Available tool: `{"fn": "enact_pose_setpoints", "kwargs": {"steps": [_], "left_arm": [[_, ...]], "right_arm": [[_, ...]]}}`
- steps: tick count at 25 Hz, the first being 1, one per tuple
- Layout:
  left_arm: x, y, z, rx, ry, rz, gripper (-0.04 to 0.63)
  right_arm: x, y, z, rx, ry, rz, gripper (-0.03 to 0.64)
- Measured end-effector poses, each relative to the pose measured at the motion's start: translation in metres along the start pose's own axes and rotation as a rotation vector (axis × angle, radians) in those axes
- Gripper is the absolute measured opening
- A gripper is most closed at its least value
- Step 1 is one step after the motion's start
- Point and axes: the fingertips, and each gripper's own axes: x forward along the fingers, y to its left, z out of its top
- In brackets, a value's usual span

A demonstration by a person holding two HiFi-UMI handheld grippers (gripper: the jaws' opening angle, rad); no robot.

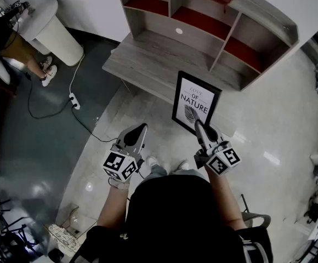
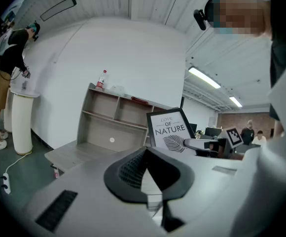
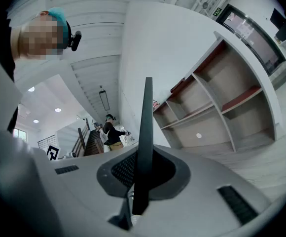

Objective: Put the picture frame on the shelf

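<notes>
Right gripper (image 1: 199, 126) clamps frame (image 1: 196, 101) near edge; left gripper (image 1: 139, 130) closed, empty. Keep frame upright, carry far, seat gently on shelf (image 1: 159, 64).

You stand in an open lab or studio hall: glossy tile floor (image 1: 268, 125), power strip (image 1: 74, 101) trailing cable, strip lights (image 2: 202, 77) overhead, another person (image 2: 7, 63) at a white pedestal (image 1: 55, 32), one lone wooden shelf unit (image 1: 203, 21).

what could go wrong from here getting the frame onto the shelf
The right hand-held gripper pinches the picture frame by one edge only, so it may pivot or slip. The left hand-held gripper holds nothing, giving no support. The shelf is split into compartments; the frame could clip a divider.
</notes>
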Motion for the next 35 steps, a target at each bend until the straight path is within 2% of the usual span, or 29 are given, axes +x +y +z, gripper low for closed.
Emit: {"fn": "enact_pose_setpoints", "kwargs": {"steps": [6, 12, 20, 28, 35], "left_arm": [[-0.018, 0.005, -0.005, -0.038, 0.012, -0.015, 0.008], [-0.049, 0.074, -0.004, -0.087, -0.004, -0.024, 0.008], [-0.071, 0.121, -0.019, -0.122, 0.018, -0.029, 0.008], [-0.059, 0.198, -0.028, -0.155, 0.035, 0.066, 0.008], [0.001, 0.271, -0.006, -0.172, 0.059, 0.119, 0.008]], "right_arm": [[-0.002, 0.014, 0.000, -0.003, -0.008, -0.021, 0.015], [0.050, 0.044, -0.022, 0.011, 0.000, -0.057, 0.017], [0.100, 0.056, -0.044, -0.023, 0.034, -0.083, 0.017], [0.177, 0.025, -0.072, -0.007, 0.068, -0.066, 0.017], [0.277, -0.019, -0.070, 0.010, 0.117, -0.037, 0.017]]}}
